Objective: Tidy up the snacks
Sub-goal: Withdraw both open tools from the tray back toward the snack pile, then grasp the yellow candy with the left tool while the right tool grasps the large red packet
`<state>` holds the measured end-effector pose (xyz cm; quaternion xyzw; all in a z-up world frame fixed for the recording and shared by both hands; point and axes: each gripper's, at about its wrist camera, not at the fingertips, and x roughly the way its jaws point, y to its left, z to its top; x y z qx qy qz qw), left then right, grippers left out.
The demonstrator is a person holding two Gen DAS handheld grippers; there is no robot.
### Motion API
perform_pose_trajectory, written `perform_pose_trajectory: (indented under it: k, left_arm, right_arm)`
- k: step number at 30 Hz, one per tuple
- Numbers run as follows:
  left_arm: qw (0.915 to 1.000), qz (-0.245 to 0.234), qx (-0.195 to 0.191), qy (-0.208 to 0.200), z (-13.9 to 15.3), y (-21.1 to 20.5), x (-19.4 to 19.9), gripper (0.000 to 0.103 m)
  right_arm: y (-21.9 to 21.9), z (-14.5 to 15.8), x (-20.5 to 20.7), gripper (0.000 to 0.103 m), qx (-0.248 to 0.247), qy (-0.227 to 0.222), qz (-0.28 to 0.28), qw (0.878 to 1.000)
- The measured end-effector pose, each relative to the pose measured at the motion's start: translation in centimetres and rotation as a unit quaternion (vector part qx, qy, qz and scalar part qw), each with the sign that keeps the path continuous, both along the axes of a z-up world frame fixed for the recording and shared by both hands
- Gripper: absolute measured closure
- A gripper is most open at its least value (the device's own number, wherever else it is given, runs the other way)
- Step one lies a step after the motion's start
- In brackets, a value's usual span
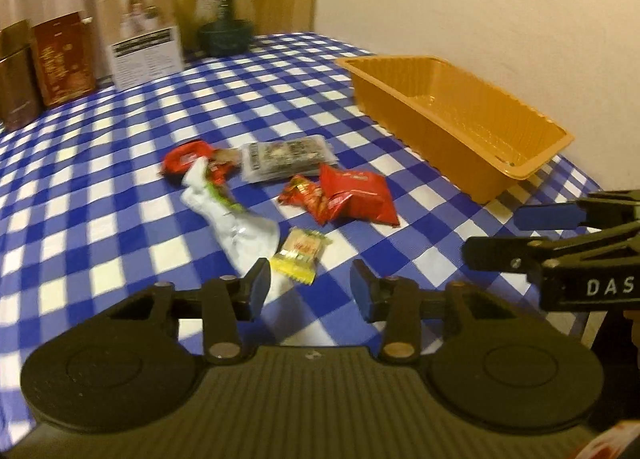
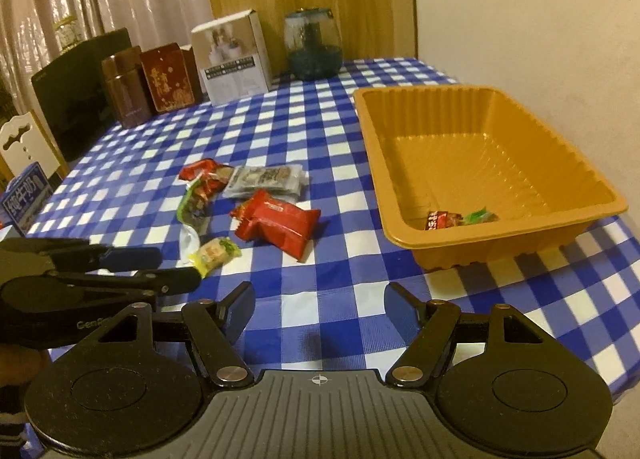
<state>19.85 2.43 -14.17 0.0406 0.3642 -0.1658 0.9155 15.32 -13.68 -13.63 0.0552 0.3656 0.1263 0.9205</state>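
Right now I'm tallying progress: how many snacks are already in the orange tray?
1 visible: a small red-and-green packet at the orange tray's near end. The near wall may hide more.

Two handheld grippers, matte black plastic throughout. Left gripper (image 1: pixel 310 279): ribbed dark-grey top plate flanked by two round black discs with raised inner circles; angular linkage arms with triangular cut-outs, fixed by silver and brass-toned pivot screws; fingers (image 1: pixel 362 285) faced with blue pads. Right gripper (image 2: pixel 320 309): same build, small white crosshair mark on the ribbed plate, blue pads; white lettering "DAS" on its side body. Striped sleeve edge (image 2: pixel 12 437) at lower left, dark with pale bands.
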Motion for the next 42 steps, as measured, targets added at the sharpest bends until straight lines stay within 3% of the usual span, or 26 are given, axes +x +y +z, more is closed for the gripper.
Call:
perform_pose_trajectory:
  k: [6, 13, 16, 17, 18, 27, 34, 42]
  left_arm:
    - [0.9992, -0.038, 0.009, -0.008, -1.1, -0.9, 2.2, 0.064]
    - [0.9985, -0.049, 0.023, -0.003, -2.1, -0.8, 4.0, 0.064]
    - [0.9985, -0.051, 0.019, -0.003, -2.3, -0.6, 3.9, 0.071]
    - [0.9985, -0.051, 0.019, -0.002, -2.2, -0.6, 3.9, 0.080]
    - [0.9987, -0.048, 0.020, 0.000, -2.1, -0.5, 3.7, 0.084]
    - [0.9997, 0.011, -0.017, 0.010, -1.1, 2.1, 0.9, 0.084]
    - [0.9984, 0.051, -0.025, 0.008, -0.7, 3.7, -0.6, 0.084]
    - [0.9967, 0.071, -0.037, 0.005, -0.4, 4.7, -0.8, 0.084]
  right_arm:
    - [0.1, -1.2, 1.2, 0.031, 0.000, 0.007, -0.005, 1.000]
    - [0.4, -2.0, 1.8, 0.031, 0.000, 0.007, -0.004, 1.000]
    - [0.4, -2.2, 1.9, 0.031, 0.000, 0.007, -0.004, 1.000]
    - [0.4, -2.2, 1.9, 0.031, 0.000, 0.007, -0.004, 1.000]
    - [0.5, -2.2, 2.0, 0.031, 0.000, 0.007, -0.002, 1.000]
    - [2.6, -2.4, 3.8, 0.031, 0.002, -0.020, 0.013, 1.000]
    - [4.7, -3.2, 5.9, 0.031, -0.011, -0.032, 0.015, 0.999]
    - [4.8, -3.8, 7.4, 0.031, 0.043, -0.015, -0.036, 0.998]
